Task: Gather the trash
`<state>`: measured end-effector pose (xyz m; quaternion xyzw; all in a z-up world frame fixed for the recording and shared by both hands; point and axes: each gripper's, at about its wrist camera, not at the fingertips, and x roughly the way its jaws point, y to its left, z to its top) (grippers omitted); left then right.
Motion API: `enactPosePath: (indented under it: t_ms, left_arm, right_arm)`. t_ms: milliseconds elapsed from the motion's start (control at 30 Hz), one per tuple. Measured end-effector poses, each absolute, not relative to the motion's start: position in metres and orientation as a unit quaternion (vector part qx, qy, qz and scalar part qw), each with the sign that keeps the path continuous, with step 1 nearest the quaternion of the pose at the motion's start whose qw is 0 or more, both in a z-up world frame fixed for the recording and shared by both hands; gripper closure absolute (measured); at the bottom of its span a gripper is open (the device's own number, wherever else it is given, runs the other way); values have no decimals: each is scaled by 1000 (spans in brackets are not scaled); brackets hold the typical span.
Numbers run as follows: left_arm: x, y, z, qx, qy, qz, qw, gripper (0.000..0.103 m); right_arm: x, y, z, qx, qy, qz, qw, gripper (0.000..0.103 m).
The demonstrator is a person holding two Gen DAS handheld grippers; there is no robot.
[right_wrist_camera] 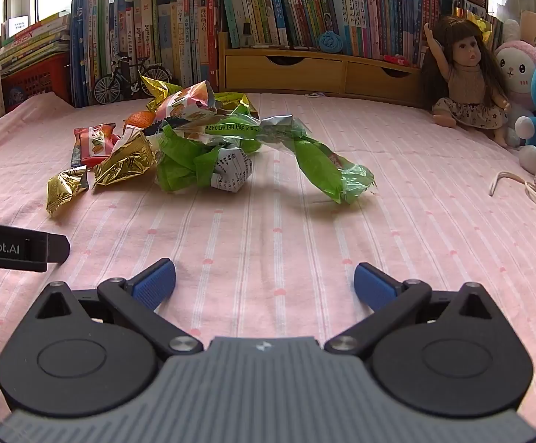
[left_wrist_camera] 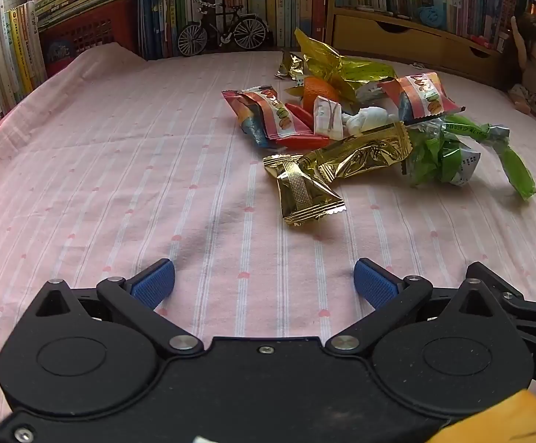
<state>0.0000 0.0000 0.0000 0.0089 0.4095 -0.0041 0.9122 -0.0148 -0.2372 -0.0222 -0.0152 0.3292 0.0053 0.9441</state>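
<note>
Both claws spread wide, nothing in them: left gripper and right gripper hover low over the pink sheet, short of the trash.

Trash is one loose pile mid-bed, ahead and right of the left gripper, ahead and left of the right. Nearest pieces: gold wrapper at the near edge, green wrapper with a twisted tail trailing right.

Judgement: all foil and film, featherlight, crinkly, slick; will slide or spring rather than resist. Pinch a crimped end seal or the twisted tail, not a flat face. Orange peel is softer, buried deeper.

No bin in view.
</note>
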Motion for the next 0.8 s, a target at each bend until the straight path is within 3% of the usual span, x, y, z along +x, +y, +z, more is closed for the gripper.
enactPosePath:
  t_ms: [800]
  left_arm:
    - [-3,1,3,13,403,-14,915,0]
  right_arm:
    - [-15,-237,-22,-14,328,3,945,0]
